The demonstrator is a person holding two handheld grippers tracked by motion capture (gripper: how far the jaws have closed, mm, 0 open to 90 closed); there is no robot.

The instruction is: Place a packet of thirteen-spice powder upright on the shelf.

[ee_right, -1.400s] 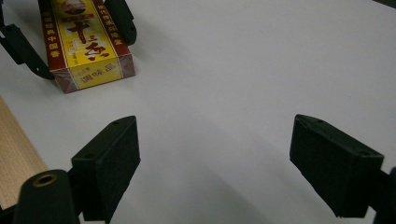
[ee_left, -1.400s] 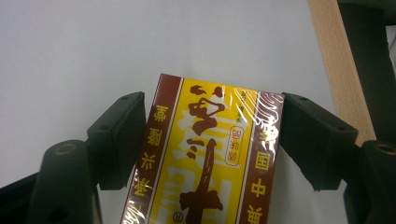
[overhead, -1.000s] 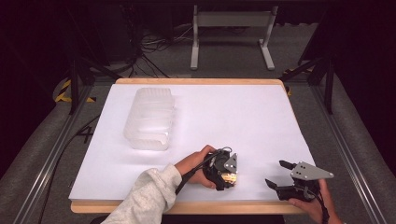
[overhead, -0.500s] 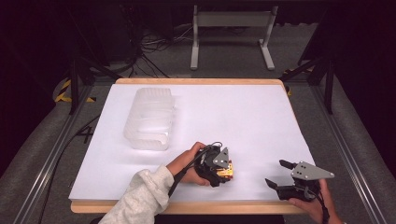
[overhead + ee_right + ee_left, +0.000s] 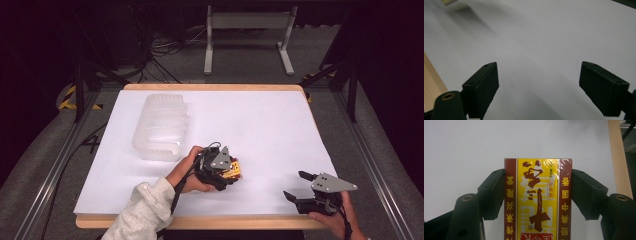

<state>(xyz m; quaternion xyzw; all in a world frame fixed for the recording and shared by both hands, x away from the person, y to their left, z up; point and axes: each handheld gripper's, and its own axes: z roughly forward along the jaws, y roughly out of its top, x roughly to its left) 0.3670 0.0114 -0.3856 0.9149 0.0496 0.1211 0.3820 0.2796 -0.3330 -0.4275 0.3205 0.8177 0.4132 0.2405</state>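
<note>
A yellow and dark-red box with printed characters, wrapped in clear film, sits clamped between the two black jaws of my left gripper, which is shut on it. From above, that left gripper hovers a little over the white table near its front middle, the box poking out on its right. My right gripper rests near the front right corner, its jaws wide open with nothing between them. Its own view confirms the right gripper open over bare white tabletop.
A clear ribbed plastic container lies on the left half of the white table. The wooden table edge runs along the front. A metal stand and cables stand on the floor beyond the table.
My left gripper has lifted with the box and drifted left and slightly away from the front edge. The right gripper has stayed where it was.
</note>
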